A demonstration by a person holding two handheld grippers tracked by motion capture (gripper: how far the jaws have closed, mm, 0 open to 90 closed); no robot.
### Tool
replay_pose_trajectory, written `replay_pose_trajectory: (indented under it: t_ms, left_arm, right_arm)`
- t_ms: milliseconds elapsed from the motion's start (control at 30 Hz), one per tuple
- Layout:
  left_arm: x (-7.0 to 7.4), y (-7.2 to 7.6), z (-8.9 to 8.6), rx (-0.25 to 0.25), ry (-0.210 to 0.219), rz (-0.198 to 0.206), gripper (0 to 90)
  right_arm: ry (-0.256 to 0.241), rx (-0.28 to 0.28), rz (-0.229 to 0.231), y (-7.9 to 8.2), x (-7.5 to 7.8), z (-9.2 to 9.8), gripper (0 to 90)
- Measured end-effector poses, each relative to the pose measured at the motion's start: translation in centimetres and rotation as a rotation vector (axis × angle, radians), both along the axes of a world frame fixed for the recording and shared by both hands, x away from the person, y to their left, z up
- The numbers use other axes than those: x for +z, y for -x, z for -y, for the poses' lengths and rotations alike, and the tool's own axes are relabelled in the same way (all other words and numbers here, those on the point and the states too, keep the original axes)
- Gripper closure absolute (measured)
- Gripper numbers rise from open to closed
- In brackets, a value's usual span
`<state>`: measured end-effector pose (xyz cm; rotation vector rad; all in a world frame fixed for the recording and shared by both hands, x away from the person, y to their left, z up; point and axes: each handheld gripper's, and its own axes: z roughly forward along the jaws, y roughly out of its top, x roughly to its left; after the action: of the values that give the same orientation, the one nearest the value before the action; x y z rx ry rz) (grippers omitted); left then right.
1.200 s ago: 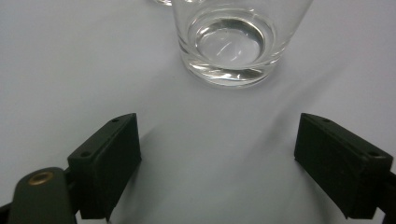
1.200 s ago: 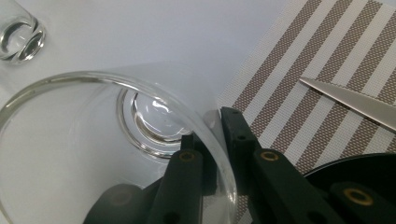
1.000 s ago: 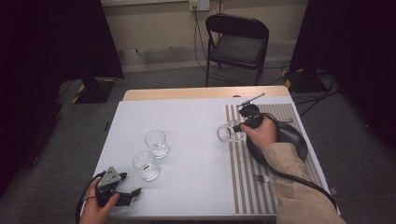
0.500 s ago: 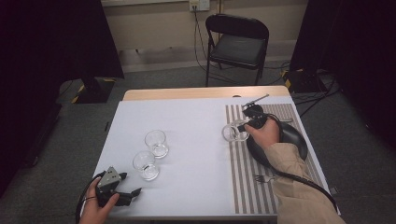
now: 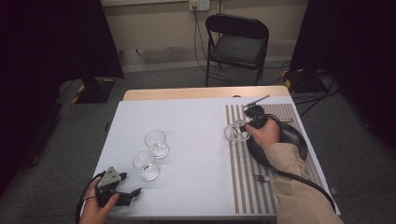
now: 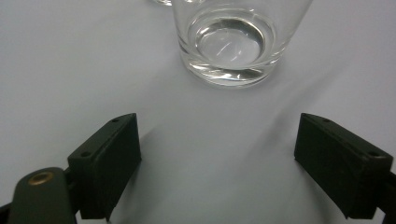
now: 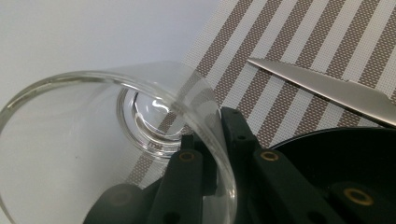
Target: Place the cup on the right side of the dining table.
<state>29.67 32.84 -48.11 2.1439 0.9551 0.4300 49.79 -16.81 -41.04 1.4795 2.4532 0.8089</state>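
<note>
My right gripper (image 5: 246, 126) is shut on the rim of a clear glass (image 5: 236, 132), held at the left edge of the striped placemat (image 5: 245, 170). In the right gripper view the glass (image 7: 116, 140) has its wall pinched between the two jaws of my right gripper (image 7: 215, 154), and it looks tilted. My left gripper (image 5: 130, 193) rests open near the table's front left edge. Its jaws stand wide apart in the left gripper view, my left gripper (image 6: 217, 158) facing a second glass (image 6: 233, 44) a little ahead. That glass (image 5: 145, 164) and a third glass (image 5: 156, 143) stand upright together.
A black plate (image 5: 285, 140) lies on the placemat under the right hand. A knife (image 7: 327, 91) lies beside it and a fork (image 5: 261, 178) sits near the placemat's front. A folding chair (image 5: 237, 46) stands beyond the table.
The right gripper has carried its glass slightly toward the right and nearer, over the placemat's left edge. The left gripper has stayed put.
</note>
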Motion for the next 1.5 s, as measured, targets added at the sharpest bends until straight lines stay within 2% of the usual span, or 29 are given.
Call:
replay_pose_trajectory:
  t_ms: [767, 1100, 1267, 1500]
  left_arm:
    - [0.00, 0.00, 0.00, 0.000, 0.000, 0.000, 13.6]
    - [0.00, 0.01, 0.00, 0.000, 0.000, 0.000, 13.6]
    - [0.00, 0.01, -0.01, 0.000, -0.002, 0.001, 13.6]
    - [0.00, 0.02, 0.00, 0.000, 0.000, 0.001, 13.6]
  right_arm:
    - [0.033, -0.017, -0.003, -0.19, -0.56, 0.16, 85.0]
    - [0.046, -0.026, 0.008, 0.03, -0.52, -0.06, 85.0]
    - [0.054, -0.032, 0.034, 0.23, -0.58, -0.16, 84.8]
    - [0.055, -0.045, 0.044, 0.40, -0.54, -0.27, 84.6]
